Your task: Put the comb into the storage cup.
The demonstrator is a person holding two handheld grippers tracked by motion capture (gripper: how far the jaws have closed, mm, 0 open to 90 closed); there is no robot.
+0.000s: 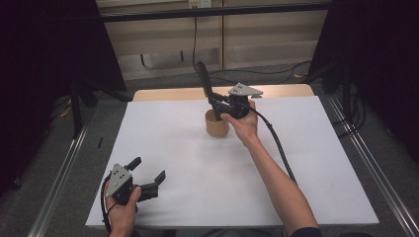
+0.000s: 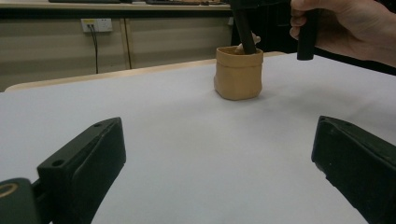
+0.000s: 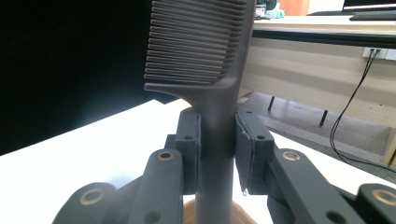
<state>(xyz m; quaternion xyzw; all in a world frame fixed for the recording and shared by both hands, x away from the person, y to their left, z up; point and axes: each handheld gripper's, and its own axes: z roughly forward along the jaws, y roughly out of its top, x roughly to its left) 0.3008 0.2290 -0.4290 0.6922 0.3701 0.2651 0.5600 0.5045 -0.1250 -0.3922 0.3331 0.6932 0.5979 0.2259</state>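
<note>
A dark comb (image 1: 202,79) stands upright with its handle down inside a small tan cup (image 1: 217,126) at the middle back of the white table (image 1: 163,143). My right gripper (image 1: 215,104) is shut on the comb's handle just above the cup's rim. In the right gripper view the comb (image 3: 205,56) rises between the two pads (image 3: 189,140), teeth pointing left, with the cup (image 3: 238,215) below. My left gripper (image 1: 148,172) rests open near the table's front left corner, nothing between its jaws. The left gripper view shows the cup (image 2: 238,73) ahead and the comb's handle (image 2: 245,32) in it.
A wooden strip (image 1: 173,93) edges the back of the table. Metal rails (image 1: 64,168) run along both sides on the floor. Black curtains hang at left and right. A cable (image 1: 276,143) trails from the right gripper along the forearm.
</note>
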